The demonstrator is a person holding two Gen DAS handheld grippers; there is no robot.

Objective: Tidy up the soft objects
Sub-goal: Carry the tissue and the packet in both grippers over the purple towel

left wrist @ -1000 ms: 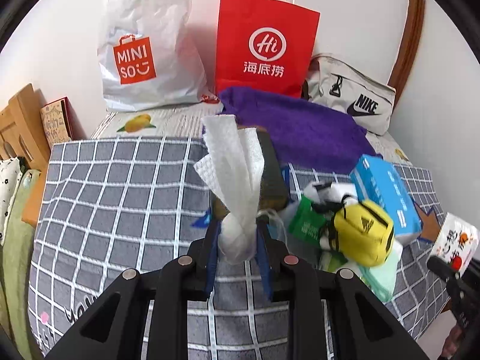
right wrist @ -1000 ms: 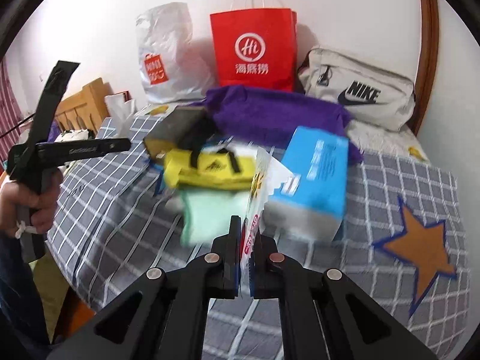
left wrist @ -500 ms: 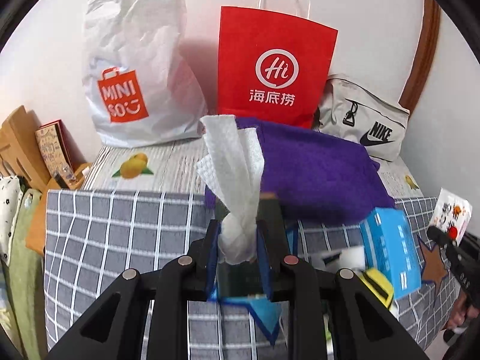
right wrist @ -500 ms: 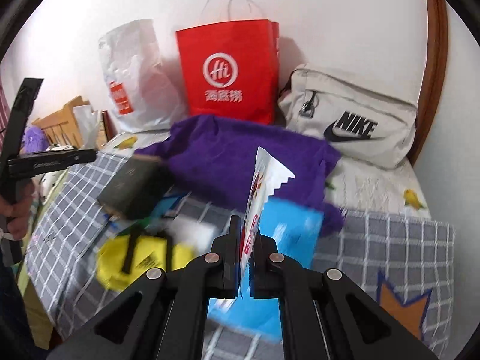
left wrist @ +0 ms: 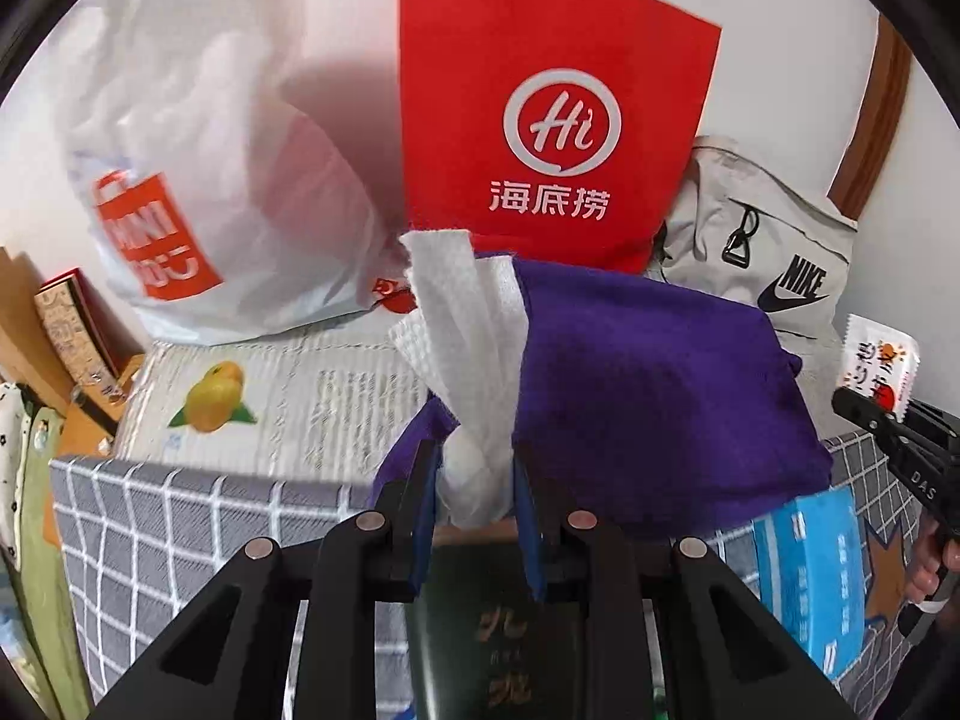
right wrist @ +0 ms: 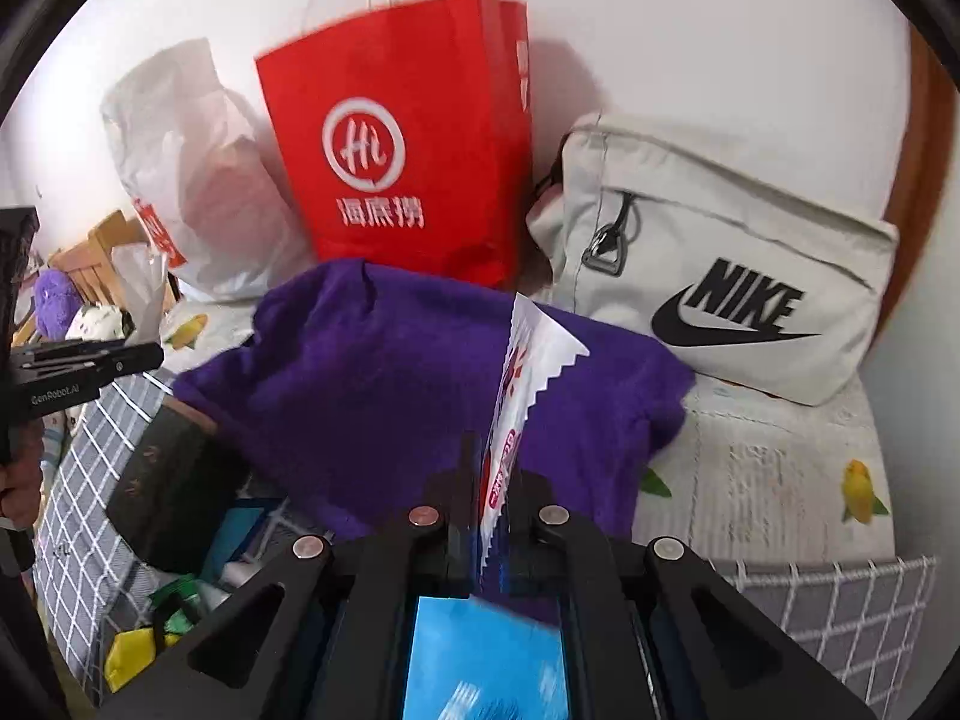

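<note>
Tissue [left wrist: 474,372], white and twisted, sticks up between the left gripper's [left wrist: 477,498] jaws, pinched tight, above the purple towel [left wrist: 654,396] on the bed. The right gripper [right wrist: 489,516] jaws squeeze a flat white packet [right wrist: 522,384] over that towel, near the red bag [right wrist: 408,138].

White tissue [left wrist: 474,372] upright; sachet [right wrist: 516,396] upright, above purple towel [right wrist: 384,384].

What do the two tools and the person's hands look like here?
Both the left tool and the right tool are matte black, with triangular cut-outs and round silver rivets. The left one has blue pads inside its fingers. White lettering marks their sides. A bare hand grips the right tool's handle.
</note>
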